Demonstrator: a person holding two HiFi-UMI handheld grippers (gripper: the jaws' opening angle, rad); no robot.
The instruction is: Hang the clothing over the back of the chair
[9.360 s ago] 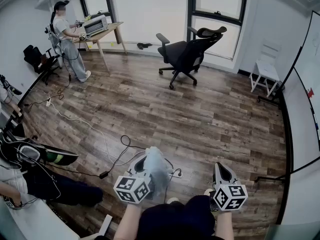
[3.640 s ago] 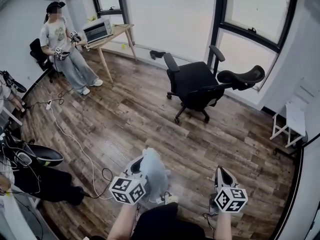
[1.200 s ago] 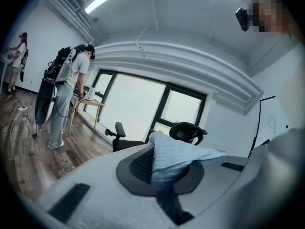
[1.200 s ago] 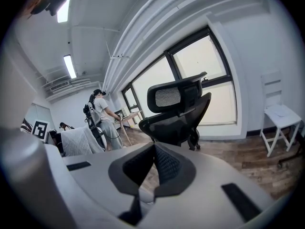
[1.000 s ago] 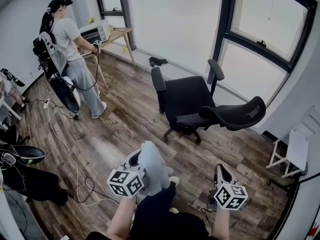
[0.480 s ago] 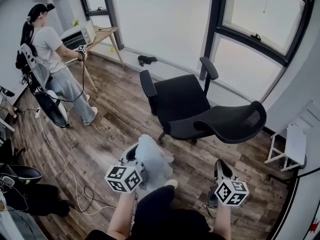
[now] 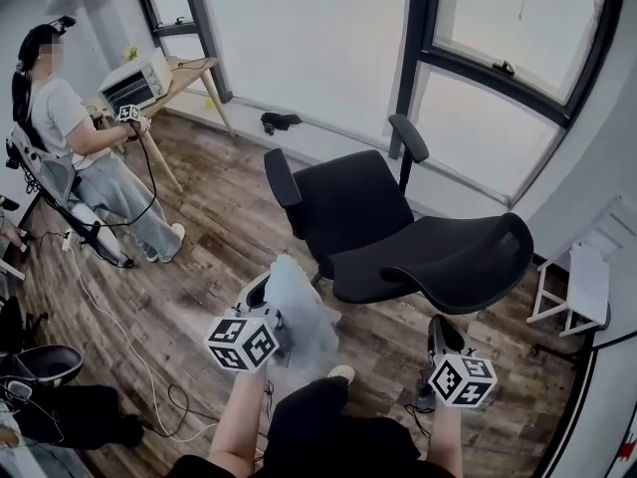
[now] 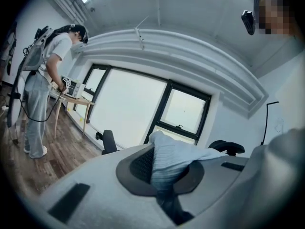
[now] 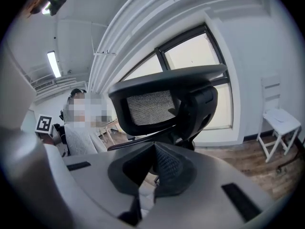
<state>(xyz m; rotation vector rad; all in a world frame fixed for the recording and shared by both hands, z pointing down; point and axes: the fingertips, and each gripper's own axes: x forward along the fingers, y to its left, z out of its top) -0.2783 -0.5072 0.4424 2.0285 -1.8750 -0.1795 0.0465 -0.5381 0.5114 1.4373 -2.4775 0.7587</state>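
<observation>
A black office chair [image 7: 350, 205] stands just ahead, its mesh backrest [image 7: 460, 262] swung toward me on the right. My left gripper [image 7: 267, 302] is shut on a bunched pale blue piece of clothing [image 7: 297, 312], which sits low and left of the chair's seat. In the left gripper view the clothing [image 8: 172, 157] fills the gap between the jaws of the left gripper [image 8: 162, 175], with a chair armrest [image 8: 108, 140] beyond. My right gripper [image 7: 441, 329] is shut and empty, just under the backrest's near edge. The backrest [image 9: 155, 104] looms close above the right gripper [image 9: 153, 151].
A person [image 7: 70, 157] stands at the left by a wooden table [image 7: 189, 71] that carries a white oven [image 7: 129, 83]. Cables [image 7: 109, 317] trail over the wood floor. A white stool [image 7: 582, 287] stands at the right wall. Large windows [image 7: 488, 118] lie behind the chair.
The chair has grown larger and come nearer in view as both grippers moved toward it. The clothing stays in the left gripper. The person has shifted left in the picture.
</observation>
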